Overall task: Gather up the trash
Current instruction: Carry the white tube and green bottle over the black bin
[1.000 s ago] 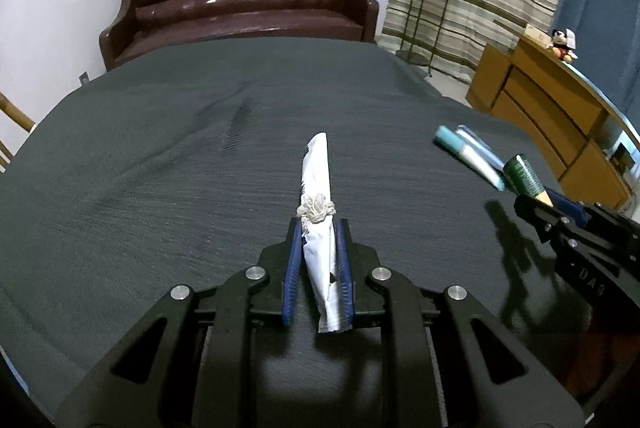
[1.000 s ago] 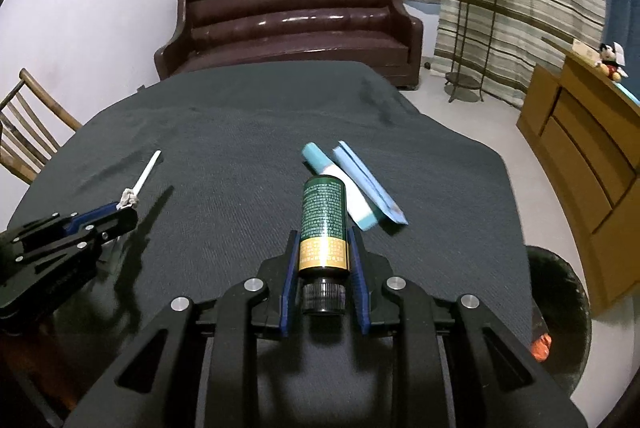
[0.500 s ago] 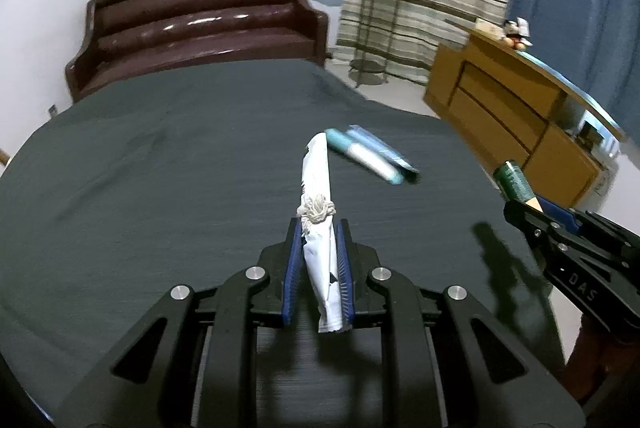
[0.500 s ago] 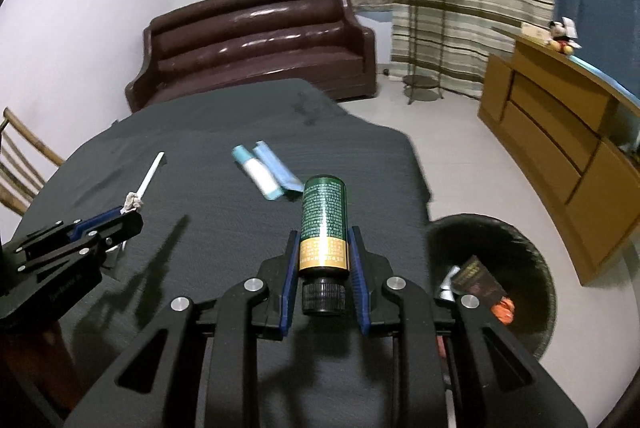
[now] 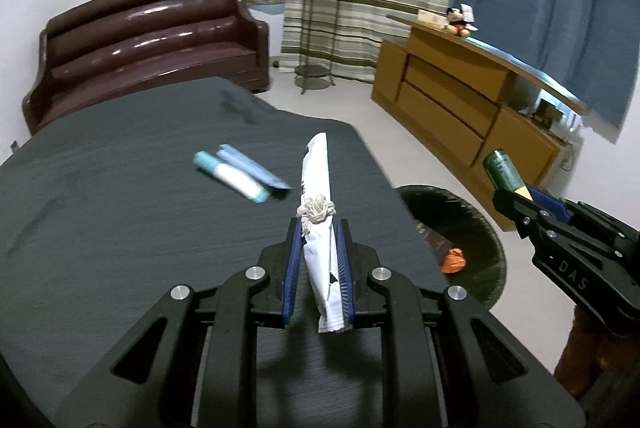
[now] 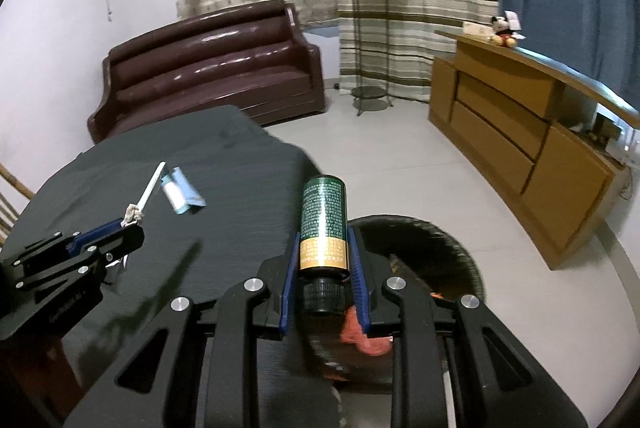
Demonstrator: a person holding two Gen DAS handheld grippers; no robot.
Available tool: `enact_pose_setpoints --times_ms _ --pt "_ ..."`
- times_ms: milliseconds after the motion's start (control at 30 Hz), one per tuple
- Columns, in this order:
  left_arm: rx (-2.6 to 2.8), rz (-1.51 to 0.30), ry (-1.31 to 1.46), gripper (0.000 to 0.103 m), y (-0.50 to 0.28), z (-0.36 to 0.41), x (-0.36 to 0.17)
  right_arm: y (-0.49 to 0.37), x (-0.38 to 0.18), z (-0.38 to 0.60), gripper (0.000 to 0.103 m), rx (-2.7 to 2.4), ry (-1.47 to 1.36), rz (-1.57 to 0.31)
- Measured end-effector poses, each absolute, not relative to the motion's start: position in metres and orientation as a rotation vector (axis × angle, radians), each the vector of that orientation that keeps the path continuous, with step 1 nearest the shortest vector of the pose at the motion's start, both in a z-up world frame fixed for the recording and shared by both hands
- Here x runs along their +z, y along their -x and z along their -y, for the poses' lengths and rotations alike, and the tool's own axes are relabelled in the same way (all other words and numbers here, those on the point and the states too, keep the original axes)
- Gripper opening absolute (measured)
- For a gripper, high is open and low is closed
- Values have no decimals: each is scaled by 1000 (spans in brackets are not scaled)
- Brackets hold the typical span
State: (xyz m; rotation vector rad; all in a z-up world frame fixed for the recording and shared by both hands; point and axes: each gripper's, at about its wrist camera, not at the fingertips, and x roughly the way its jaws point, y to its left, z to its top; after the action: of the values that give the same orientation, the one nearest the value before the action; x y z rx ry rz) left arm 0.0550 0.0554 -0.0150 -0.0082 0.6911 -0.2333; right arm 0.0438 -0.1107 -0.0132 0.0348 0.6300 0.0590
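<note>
As both views swung rightward off the bench (image 5: 120,228), we recorded the bin (image 6: 460,244) newly beneath the right gripper (image 6: 322,260), its jaws clenched on the green bottle (image 6: 322,216). The left gripper (image 5: 318,256), jaws clamped on the white wrapper (image 5: 316,195), trailed over the bench edge. A second earlier no bin showed. Blue tube (image 5: 232,177) and blue packet (image 5: 250,167): uncollected on the bench.

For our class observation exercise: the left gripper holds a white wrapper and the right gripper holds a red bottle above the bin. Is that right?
One detail is wrong: the bottle is green with a gold band, not red, as the right wrist view shows. The rest holds: the right gripper clamps it above the bin, and the left gripper holds a white wrapper.
</note>
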Motion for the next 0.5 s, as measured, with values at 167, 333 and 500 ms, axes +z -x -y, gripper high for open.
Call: enact_pose_setpoints --times_ms 167,333,500 --pt "-274 -680 -20 17 -59 -28 -16 -45 -15 137 25 8 -54 -626" --pt "-310 -675 -49 17 -66 -3 -18 -46 -17 156 25 -29 -71 -625" --pt "-331 -675 -69 17 -77 19 -21 -48 -19 166 25 -54 -91 -626"
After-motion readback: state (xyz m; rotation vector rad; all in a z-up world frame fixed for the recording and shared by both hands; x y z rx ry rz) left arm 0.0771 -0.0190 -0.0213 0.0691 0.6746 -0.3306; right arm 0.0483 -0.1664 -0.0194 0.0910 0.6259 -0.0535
